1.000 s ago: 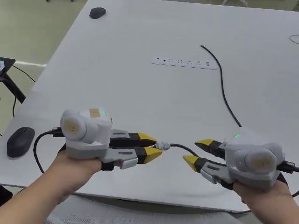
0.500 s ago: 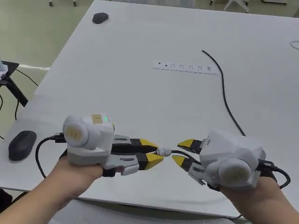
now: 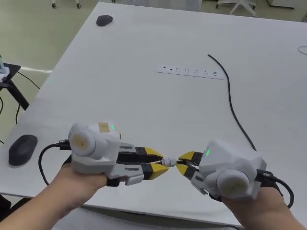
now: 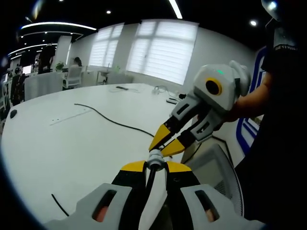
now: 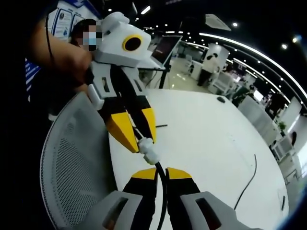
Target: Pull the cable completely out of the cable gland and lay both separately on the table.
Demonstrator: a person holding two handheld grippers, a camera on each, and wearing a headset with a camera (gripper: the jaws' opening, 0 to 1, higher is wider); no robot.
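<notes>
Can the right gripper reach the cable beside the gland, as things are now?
Probably yes. The cable runs between the fingers of the right gripper, just behind the cable gland that the left gripper holds, with nothing between. Whether they have closed, I cannot tell.

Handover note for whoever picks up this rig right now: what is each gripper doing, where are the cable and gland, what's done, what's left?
The left gripper is shut on the white cable gland, held above the near edge of the table.
The right gripper is shut on the black cable right beside the gland, tips almost meeting the left one's.
Done: both parts gripped.
Left: the cable is not yet out of the gland. Pull the grippers apart until it comes free, then lay each down separately.
</notes>
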